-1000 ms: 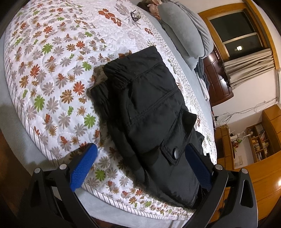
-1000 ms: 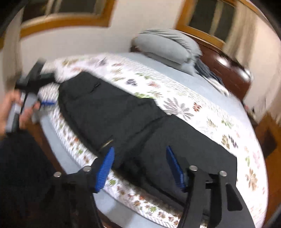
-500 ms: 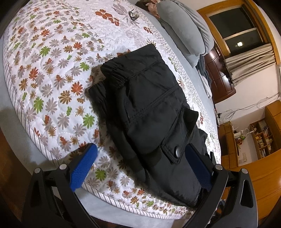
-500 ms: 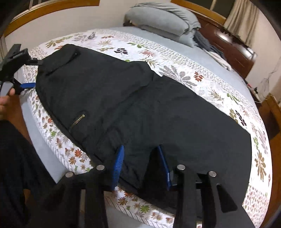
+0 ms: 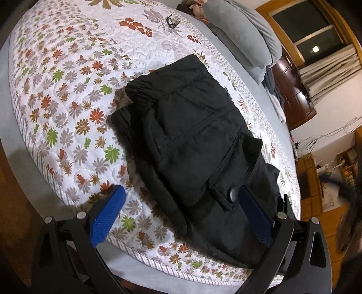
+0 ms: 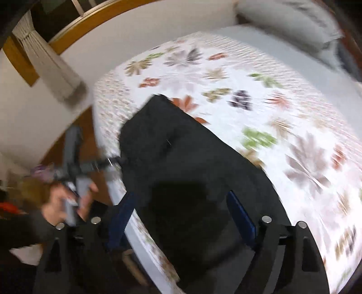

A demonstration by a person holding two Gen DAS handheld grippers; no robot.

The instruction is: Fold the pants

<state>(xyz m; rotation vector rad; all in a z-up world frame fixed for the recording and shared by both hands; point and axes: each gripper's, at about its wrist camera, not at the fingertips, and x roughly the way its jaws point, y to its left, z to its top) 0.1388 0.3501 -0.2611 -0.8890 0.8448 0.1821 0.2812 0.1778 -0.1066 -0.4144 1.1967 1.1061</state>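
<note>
Black pants (image 5: 196, 144) lie on a floral quilt (image 5: 67, 74) on the bed, waistband end toward me with a buttoned pocket flap (image 5: 232, 193). My left gripper (image 5: 181, 203) is open, hovering just above the waist end near the bed's front edge, holding nothing. In the blurred right wrist view the pants (image 6: 199, 181) run along the bed edge. My right gripper (image 6: 183, 217) is open above them and empty. The left gripper (image 6: 77, 167) shows there in a hand at the left.
Grey pillows (image 5: 244, 36) lie at the head of the bed. Glasses (image 5: 172, 21) rest on the quilt at the far side. A dark wooden headboard (image 5: 291, 90), a curtained window (image 5: 316, 40) and wooden shelves (image 5: 339, 181) stand beyond. A wall with a wooden rail (image 6: 95, 20) is on the other side.
My right gripper has opened wider and swung fast toward the waist end of the pants, so its view is blurred. My left gripper has barely moved and stays open.
</note>
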